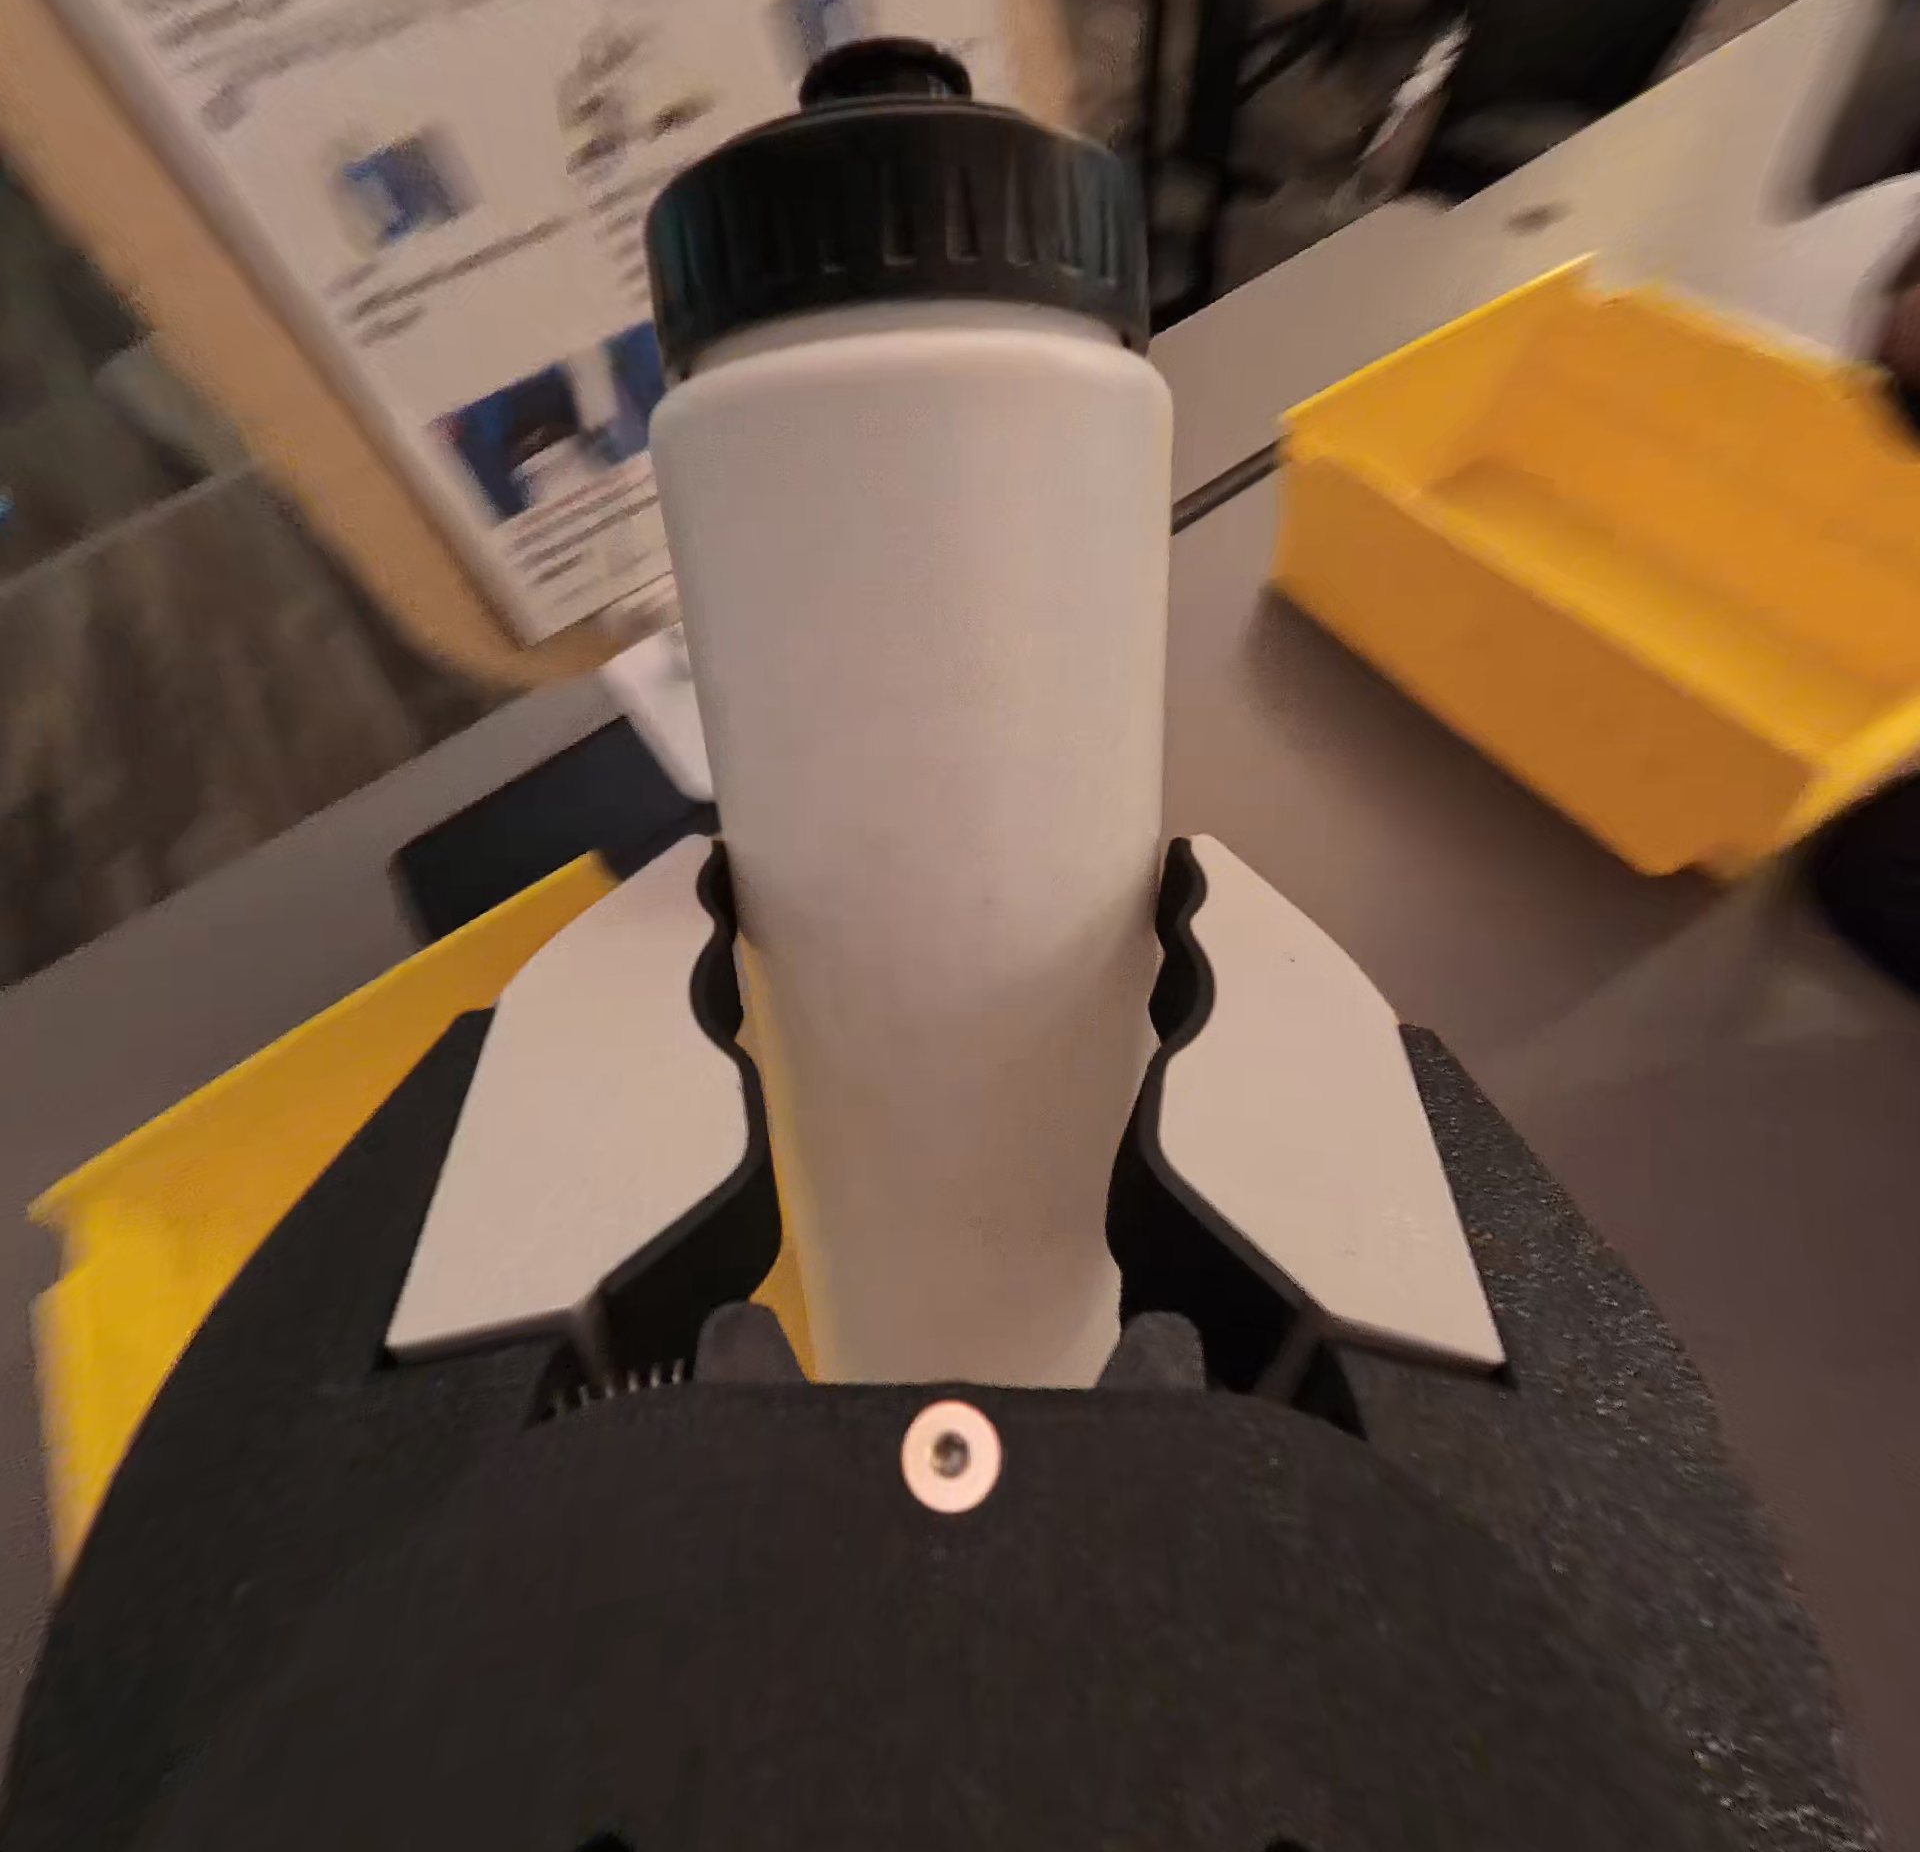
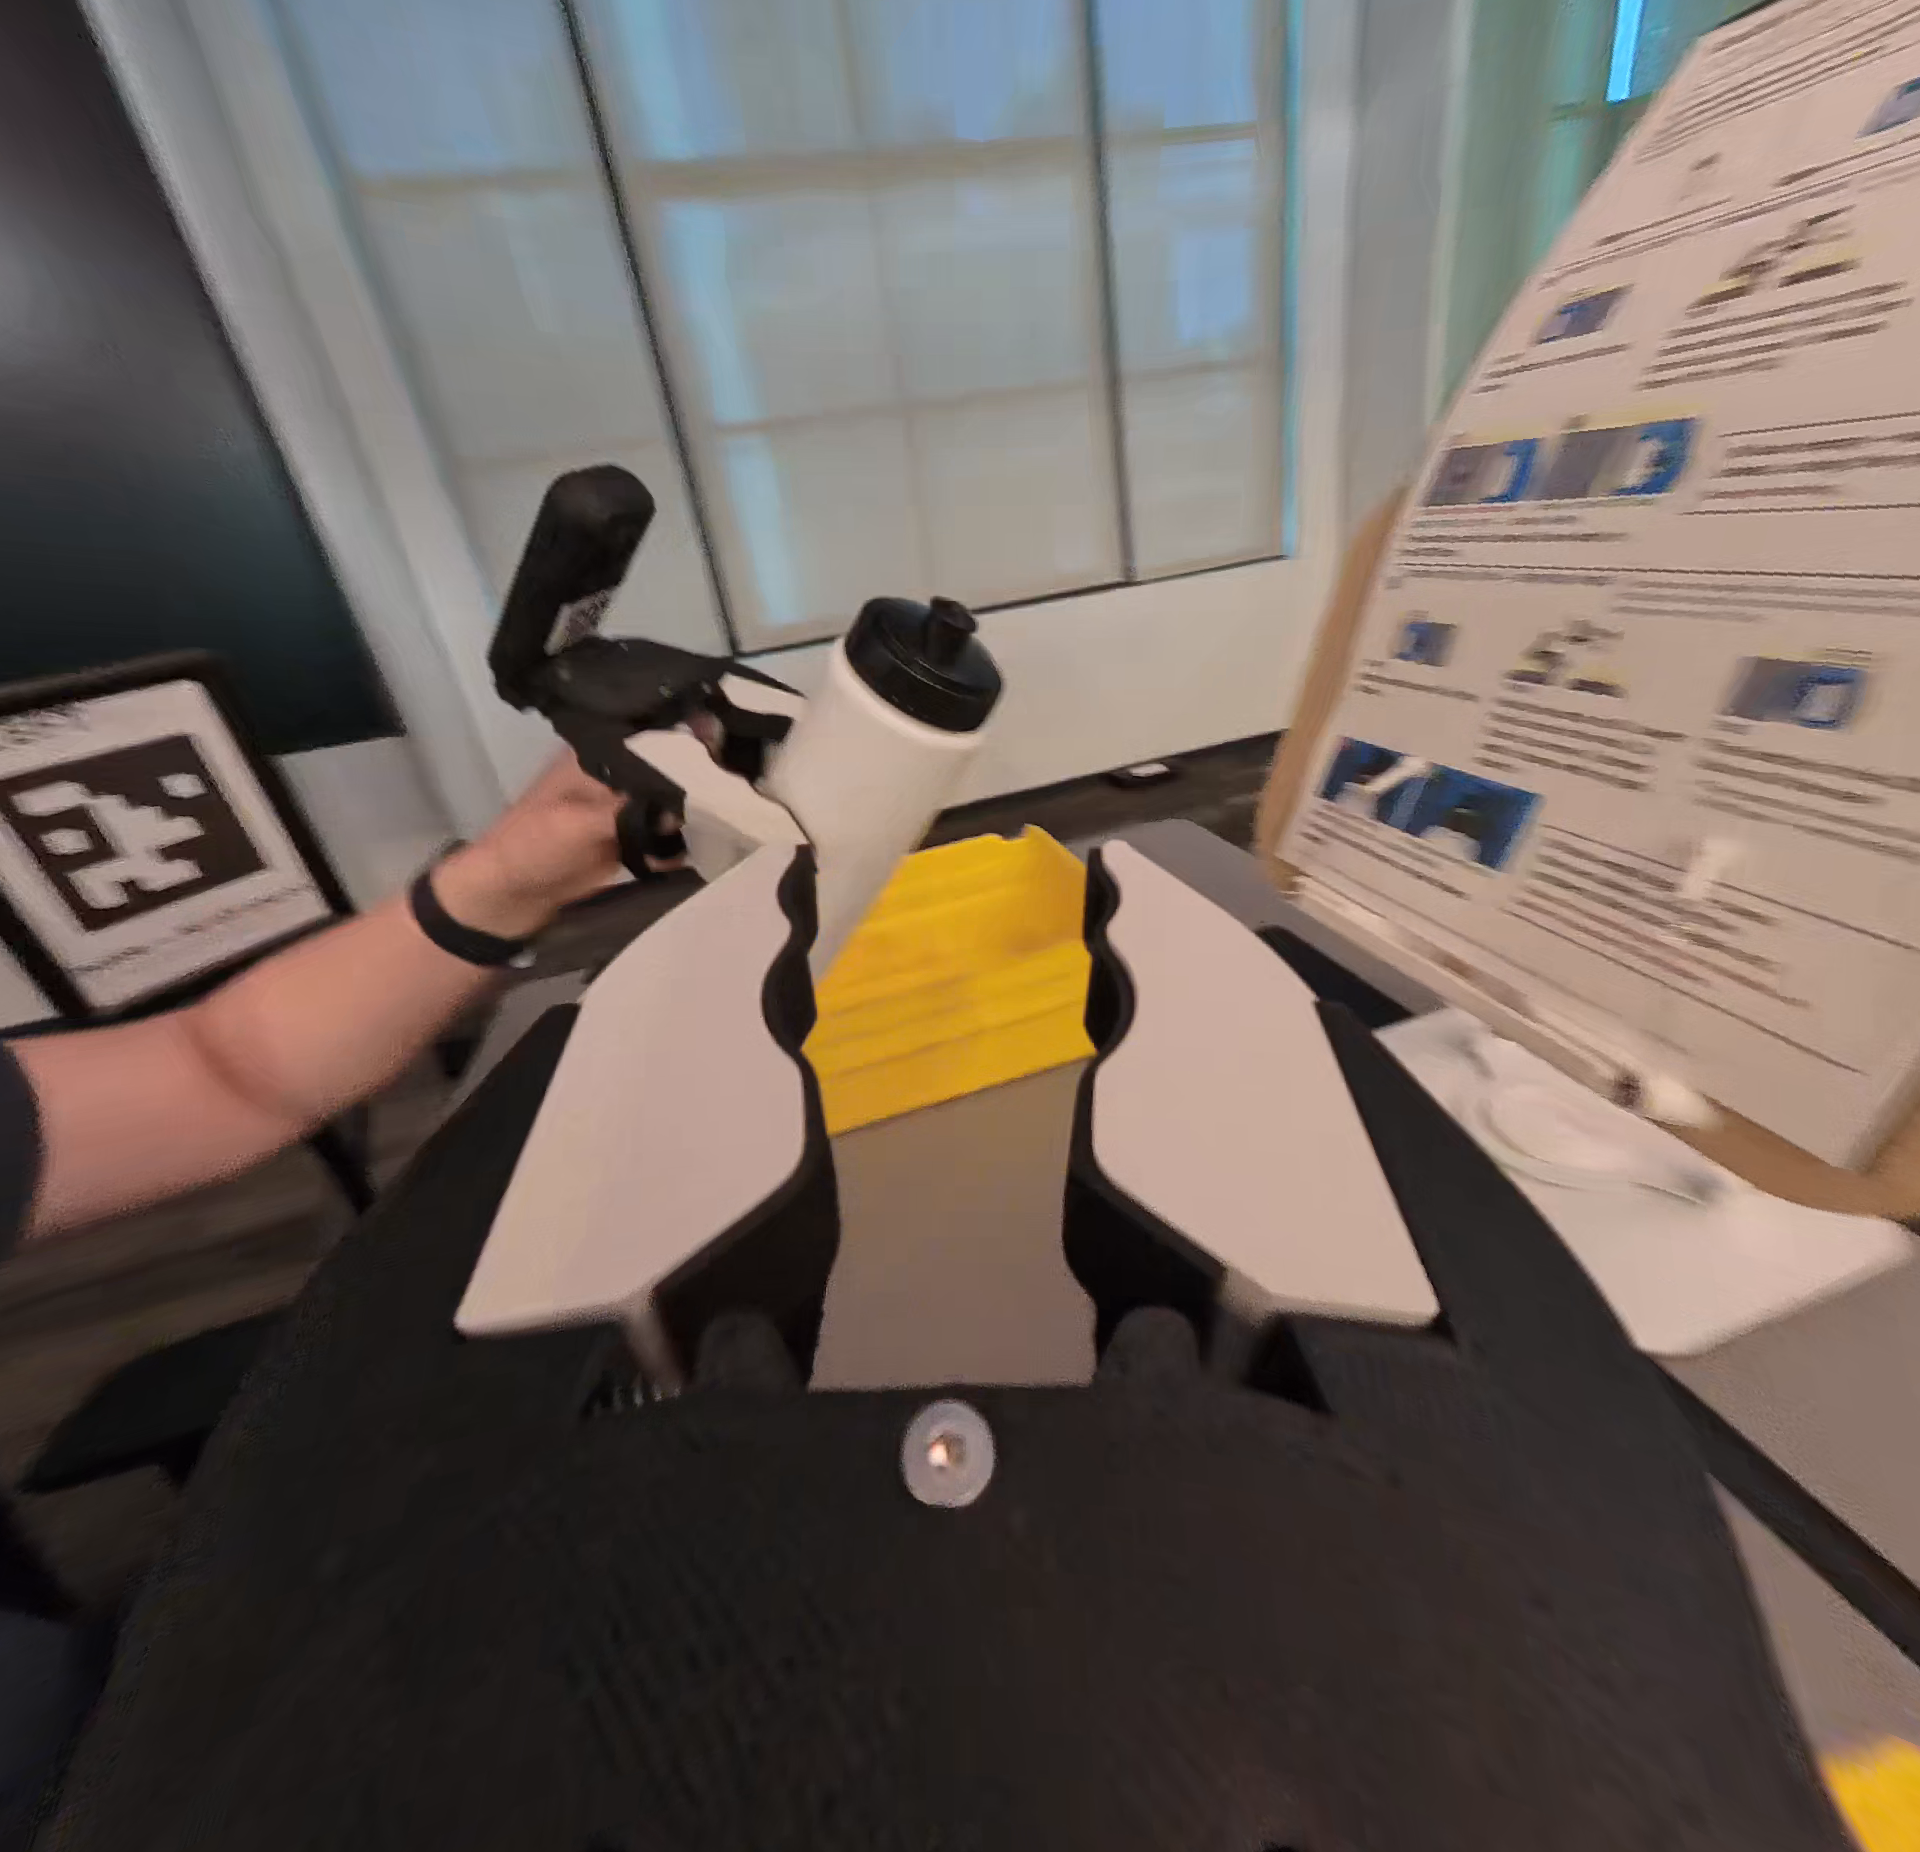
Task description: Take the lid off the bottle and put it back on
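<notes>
Left claw [image 1: 951,929] closed on the lower body of the white bottle [image 1: 925,722], black ribbed lid [image 1: 899,233] seated on its neck. Bottle [image 2: 873,774] lifted clear of the grey tabletop [image 1: 1455,867] and tilted, held above the yellow bin [image 2: 951,961]. Right claw [image 2: 951,919] parted wide and empty, near the bottle but apart from it. Second yellow bin [image 1: 1621,597] resting on the tabletop; poster board [image 2: 1621,576] propped at the tabletop's edge.

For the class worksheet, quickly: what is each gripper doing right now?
Left gripper: shut on the white bottle, black lid on.
Right gripper: open, empty.
</notes>
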A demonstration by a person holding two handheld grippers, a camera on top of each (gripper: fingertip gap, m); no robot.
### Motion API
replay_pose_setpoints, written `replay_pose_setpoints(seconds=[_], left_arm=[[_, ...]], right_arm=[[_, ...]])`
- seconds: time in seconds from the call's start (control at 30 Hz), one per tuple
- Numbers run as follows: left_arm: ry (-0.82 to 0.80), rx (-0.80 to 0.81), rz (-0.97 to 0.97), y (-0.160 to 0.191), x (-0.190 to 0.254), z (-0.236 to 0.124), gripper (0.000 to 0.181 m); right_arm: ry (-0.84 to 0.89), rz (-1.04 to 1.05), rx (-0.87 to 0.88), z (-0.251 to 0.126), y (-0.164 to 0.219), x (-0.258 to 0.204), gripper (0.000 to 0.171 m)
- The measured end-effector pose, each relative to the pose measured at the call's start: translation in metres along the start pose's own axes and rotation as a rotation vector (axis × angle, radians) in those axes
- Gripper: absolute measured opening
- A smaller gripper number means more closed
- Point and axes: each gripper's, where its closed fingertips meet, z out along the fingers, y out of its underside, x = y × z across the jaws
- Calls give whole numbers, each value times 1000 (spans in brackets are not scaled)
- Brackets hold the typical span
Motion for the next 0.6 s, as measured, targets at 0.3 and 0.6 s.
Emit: replay_pose_setpoints(seconds=[0.3, 0.6], left_arm=[[293, 241, 193, 7, 126, 67, 78], [400, 293, 158, 35, 125, 97, 78]], right_arm=[[-100, 97, -144, 40, 52, -12, 89], [-42, 35, -308, 60, 97, -5, 78]])
